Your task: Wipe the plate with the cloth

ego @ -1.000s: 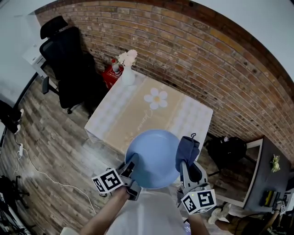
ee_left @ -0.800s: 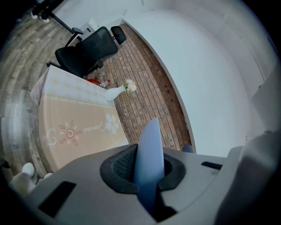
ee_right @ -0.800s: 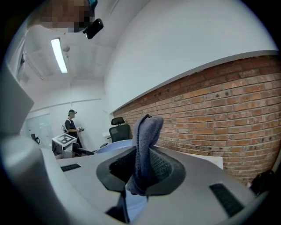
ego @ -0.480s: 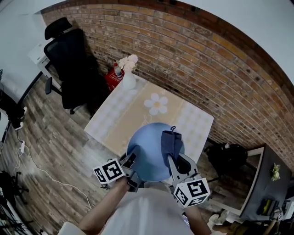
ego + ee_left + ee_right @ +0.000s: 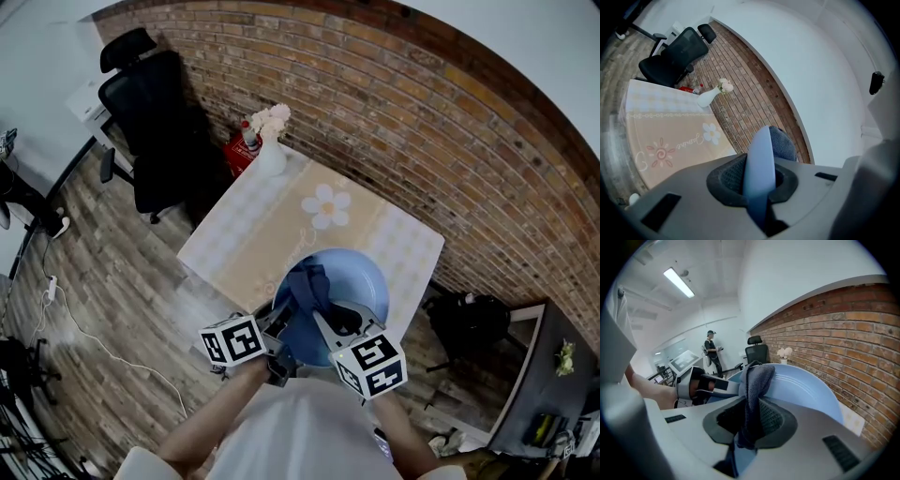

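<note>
Both jaws of the left gripper [image 5: 759, 183] are clamped on the rim of the blue plate [image 5: 367, 277], which stands edge-on between them. The right gripper [image 5: 749, 423] pinches the dark cloth [image 5: 757, 378] tightly. Just ahead of its jaws, the bunched cloth lies against the plate's face.

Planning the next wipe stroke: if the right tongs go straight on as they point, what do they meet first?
The plate: the cloth in the right tongs lies against its face, as far as depth shows. The left tongs sit just beyond, leftward.
</note>
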Action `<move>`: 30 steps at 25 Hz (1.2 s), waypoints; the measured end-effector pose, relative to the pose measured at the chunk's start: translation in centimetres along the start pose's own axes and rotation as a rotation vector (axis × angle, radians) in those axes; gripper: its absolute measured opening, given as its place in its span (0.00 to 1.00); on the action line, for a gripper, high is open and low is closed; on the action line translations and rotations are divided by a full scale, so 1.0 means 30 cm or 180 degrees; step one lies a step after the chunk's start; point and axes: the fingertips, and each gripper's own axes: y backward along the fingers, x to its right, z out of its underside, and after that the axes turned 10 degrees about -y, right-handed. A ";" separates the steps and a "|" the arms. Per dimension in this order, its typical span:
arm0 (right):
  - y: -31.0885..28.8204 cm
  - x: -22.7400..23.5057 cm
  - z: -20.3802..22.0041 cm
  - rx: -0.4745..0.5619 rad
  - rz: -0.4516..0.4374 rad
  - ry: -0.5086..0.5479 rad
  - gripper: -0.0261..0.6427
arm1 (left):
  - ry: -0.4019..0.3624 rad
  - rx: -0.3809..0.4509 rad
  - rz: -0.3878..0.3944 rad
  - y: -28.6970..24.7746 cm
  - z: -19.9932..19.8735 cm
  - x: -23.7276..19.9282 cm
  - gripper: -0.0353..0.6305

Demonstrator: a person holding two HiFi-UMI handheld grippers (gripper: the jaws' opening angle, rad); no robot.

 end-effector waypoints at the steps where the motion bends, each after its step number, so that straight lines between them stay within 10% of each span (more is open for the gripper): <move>1: -0.013 0.003 0.002 -0.0041 0.0019 0.0049 0.16 | -0.0004 -0.0017 0.0016 0.000 0.006 0.002 0.12; 30: 0.003 0.393 0.019 0.0109 0.0844 -0.0579 0.16 | -0.0295 -0.0236 -0.0042 -0.032 0.087 0.002 0.12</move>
